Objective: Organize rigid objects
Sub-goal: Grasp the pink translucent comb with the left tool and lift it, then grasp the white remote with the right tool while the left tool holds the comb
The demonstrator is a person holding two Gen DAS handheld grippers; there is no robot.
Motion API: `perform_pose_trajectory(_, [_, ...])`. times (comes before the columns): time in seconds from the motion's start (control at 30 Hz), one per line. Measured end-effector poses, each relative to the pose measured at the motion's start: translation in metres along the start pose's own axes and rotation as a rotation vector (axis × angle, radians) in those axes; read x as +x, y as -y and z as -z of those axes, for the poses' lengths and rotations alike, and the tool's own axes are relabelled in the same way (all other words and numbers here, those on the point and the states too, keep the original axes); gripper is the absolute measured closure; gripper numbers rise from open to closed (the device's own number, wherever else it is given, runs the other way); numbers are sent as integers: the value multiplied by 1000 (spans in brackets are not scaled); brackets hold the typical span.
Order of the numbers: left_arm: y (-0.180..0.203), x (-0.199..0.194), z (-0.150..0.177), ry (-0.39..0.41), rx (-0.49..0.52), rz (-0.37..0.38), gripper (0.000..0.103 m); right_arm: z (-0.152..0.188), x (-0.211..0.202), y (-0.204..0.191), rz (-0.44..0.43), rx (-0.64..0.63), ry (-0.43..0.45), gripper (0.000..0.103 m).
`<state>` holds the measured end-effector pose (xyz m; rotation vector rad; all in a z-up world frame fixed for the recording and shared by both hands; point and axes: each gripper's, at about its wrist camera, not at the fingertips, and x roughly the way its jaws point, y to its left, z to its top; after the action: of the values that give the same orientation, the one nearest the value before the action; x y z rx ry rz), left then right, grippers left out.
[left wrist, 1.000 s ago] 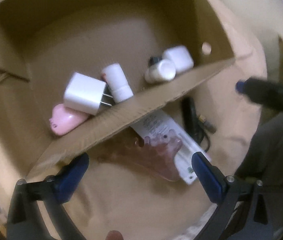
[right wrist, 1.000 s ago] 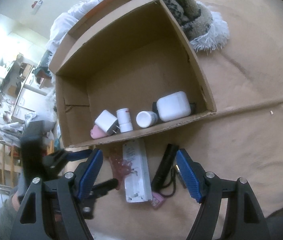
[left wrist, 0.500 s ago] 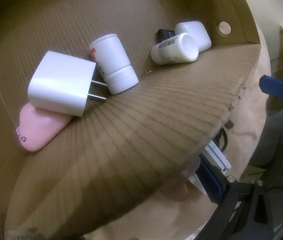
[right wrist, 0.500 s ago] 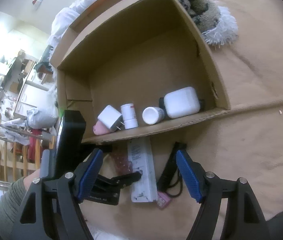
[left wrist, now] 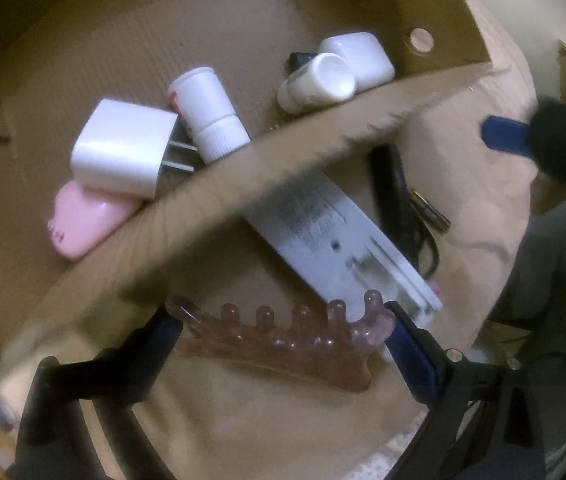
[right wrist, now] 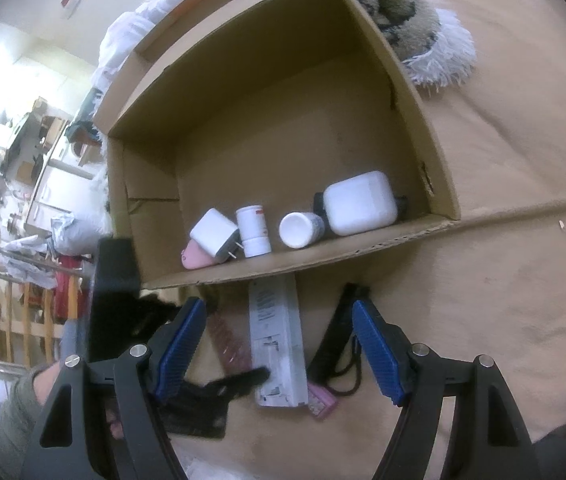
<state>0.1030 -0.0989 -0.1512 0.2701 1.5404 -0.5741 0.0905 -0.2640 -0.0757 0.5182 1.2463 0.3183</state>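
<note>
Cardboard box (left wrist: 83, 40) fills the upper half of the left wrist view, open toward the camera, its near wall running as a blurred band across the middle. Inside, against that wall, lie a pink case (left wrist: 79, 220), a white plug adapter (left wrist: 123, 146) resting on top of it with prongs pointing right, a white bottle (left wrist: 209, 114) on its side just beside the prongs, and toward the right corner a white jar (left wrist: 315, 82) touching a white earbud case (left wrist: 359, 58). Outside the box, on the tan cloth (left wrist: 263, 420), a white rectangular device (left wrist: 335, 240) lies slanted with its upper end under the box wall, and a black cylinder with a cord (left wrist: 397, 196) lies to its right. A translucent pink comb (left wrist: 283, 340) lies crosswise between the fingers of the left gripper (left wrist: 283, 334), whose jaws stand wide and are closing; its ends sit close to both pads, and contact cannot be told through the blur.

From the right wrist view, the box (right wrist: 435, 128) holds the same five items in a row along its near wall: pink case (right wrist: 195, 258), adapter (right wrist: 215, 234), bottle (right wrist: 253, 230), jar (right wrist: 299, 229), earbud case (right wrist: 359, 202). Below the wall lie the white device (right wrist: 277, 336) and the black cylinder (right wrist: 335, 340); part of the comb (right wrist: 225, 336) shows left of the device. The right gripper (right wrist: 279, 348) hangs above them, jaws spread with nothing clamped. The left gripper (right wrist: 219, 384) reaches in from the lower left, one black finger tip at the device's edge.
</note>
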Motion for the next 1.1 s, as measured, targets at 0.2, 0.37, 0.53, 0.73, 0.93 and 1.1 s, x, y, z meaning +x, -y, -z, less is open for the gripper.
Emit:
perform_pose_trajectory(0.2, [-8,-34,23,54,-162,-52,5,1,6,1,7,6,-22,23])
perform_pose_trajectory(0.37, [-28,-72,60,170,-336,-41,5,6,24,-1,-25,-2,-97,23])
perform_pose_trajectory(0.53, [-42,-87,82,242,-516,-89,5,10,49,-13,29,-77,-164,29])
perform_pose_trajectory(0.73, [-66,-98,102,289,-640,-153,5,29,70,-42,172,-266,-183,41])
perform_pose_trajectory(0.93, [-71,-103,91,315,-592,-261,5,45,94,-56,252,-354,-204,41])
perform_pose_trajectory(1.1, [-67,-94,86,307,-574,-277,5,50,108,-60,319,-353,-160,53])
